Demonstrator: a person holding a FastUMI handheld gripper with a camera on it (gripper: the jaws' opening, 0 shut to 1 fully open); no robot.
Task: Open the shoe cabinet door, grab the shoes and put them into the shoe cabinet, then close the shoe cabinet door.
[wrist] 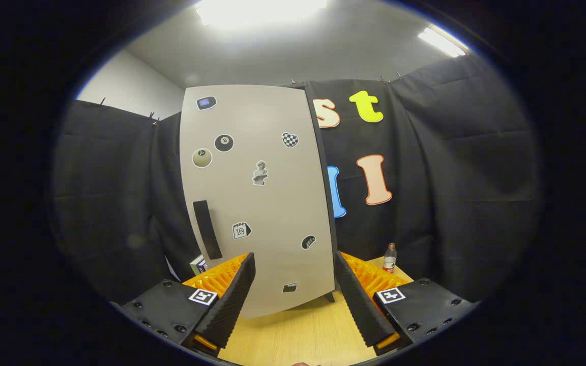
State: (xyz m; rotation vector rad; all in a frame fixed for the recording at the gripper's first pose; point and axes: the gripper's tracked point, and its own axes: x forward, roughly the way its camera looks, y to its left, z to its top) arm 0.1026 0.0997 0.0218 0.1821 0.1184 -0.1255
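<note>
Facing tool (293, 290): closed cabinet door (257, 193)

A wooden tabletop (298, 335) fills the bottom centre of the frame. At lower right, near the tabletop's far edge, a small clear bottle (389, 257) with a red cap and a red label stands upright against the black cloth. At lower left, a small white and blue box (198, 265) peeks out, mostly hidden. Two ceiling lights glow, one (257, 10) at top centre, one (440, 41) at upper right. A white wall (130, 89) shows at upper left
</note>
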